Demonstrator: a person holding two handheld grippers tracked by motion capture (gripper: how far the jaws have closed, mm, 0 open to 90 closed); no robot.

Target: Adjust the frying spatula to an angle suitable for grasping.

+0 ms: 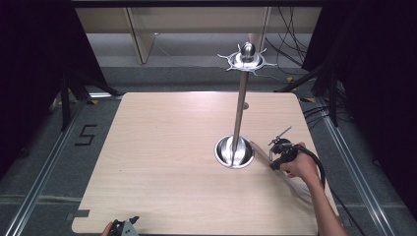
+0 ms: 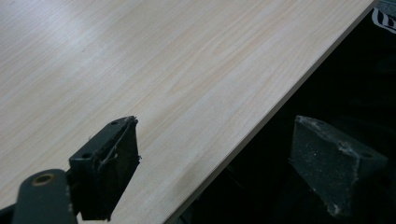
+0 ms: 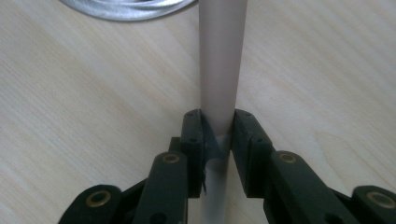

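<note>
High view: the right gripper (image 1: 277, 147) holds a pale wooden utensil handle (image 1: 275, 169) beside the steel hanging stand (image 1: 235, 151) on the table (image 1: 162, 162); its dished base looks empty. Left gripper view: left gripper (image 2: 219, 158) gapes at the table edge. Right gripper view: jaws clenched on the handle; next, lifting it toward the stand's hooks (image 1: 247, 59).
</note>
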